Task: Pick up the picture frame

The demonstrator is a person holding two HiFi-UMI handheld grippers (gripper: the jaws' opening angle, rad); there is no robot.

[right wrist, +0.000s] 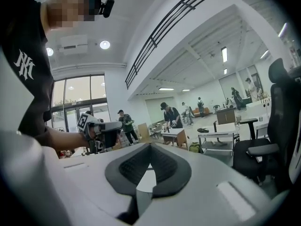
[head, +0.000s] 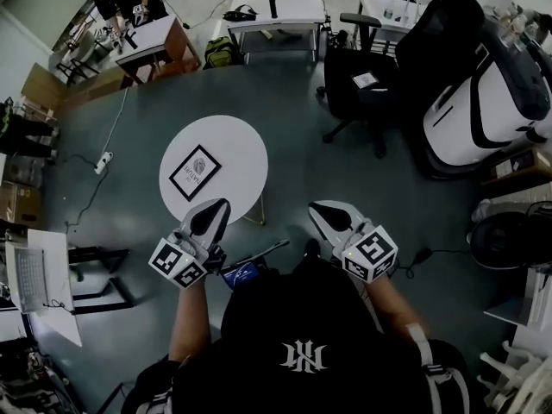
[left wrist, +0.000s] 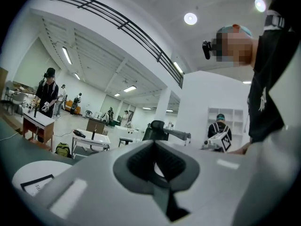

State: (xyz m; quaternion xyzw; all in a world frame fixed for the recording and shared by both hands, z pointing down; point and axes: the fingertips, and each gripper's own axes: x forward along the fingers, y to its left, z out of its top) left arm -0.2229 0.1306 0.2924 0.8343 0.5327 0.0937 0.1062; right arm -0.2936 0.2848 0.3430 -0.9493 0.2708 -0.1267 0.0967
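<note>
1. The room is a wide open workspace with a grey floor (head: 285, 136). White work desks stand along its far side, and a laptop (head: 28, 276) sits at the left edge.
2. A round white desk (head: 240, 145) stands left of centre on that floor.
3. The picture frame (head: 195, 172) lies flat on the round desk, left of its middle. It is dark-edged and turned diagonally. In the head view its long axis runs from lower left to upper right.
4. The left claw (head: 210, 218) is clenched on nothing, and its tip shows over the desk's near rim, apart from the frame.
5. The right claw (head: 332, 218) is also clenched and empty, over the floor to the right of the desk.
6. A black office chair (head: 366, 80) stands further right.
</note>
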